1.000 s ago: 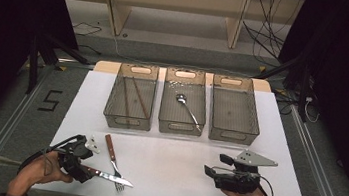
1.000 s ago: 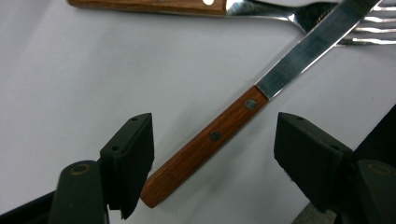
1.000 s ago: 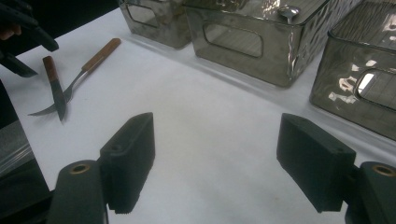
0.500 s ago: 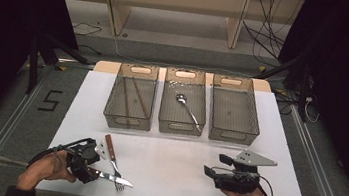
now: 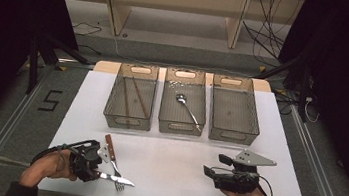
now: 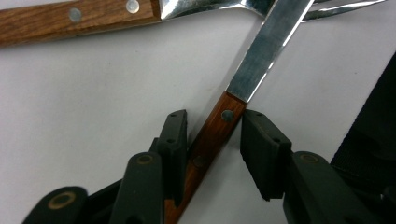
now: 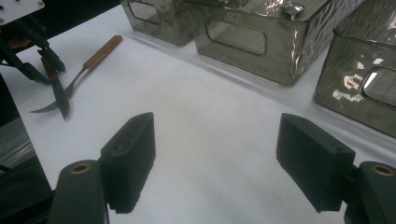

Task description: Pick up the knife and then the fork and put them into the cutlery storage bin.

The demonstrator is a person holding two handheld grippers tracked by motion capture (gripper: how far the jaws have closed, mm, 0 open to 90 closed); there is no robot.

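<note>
We close our left gripper (image 6: 212, 135) round the knife handle (image 6: 210, 135) (not yet clamped); fork (image 5: 113, 163) unsorted, right gripper (image 7: 219, 163) open.

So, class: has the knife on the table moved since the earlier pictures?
Yes, slightly. Judged against the fork lying across it, the knife has turned a little in the high view, its blade tip swinging toward the table's near edge, while the left gripper has been closing around its handle.

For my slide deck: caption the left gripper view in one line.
Left gripper jaws closing around a wooden-handled knife whose blade crosses a wooden-handled fork.
</note>
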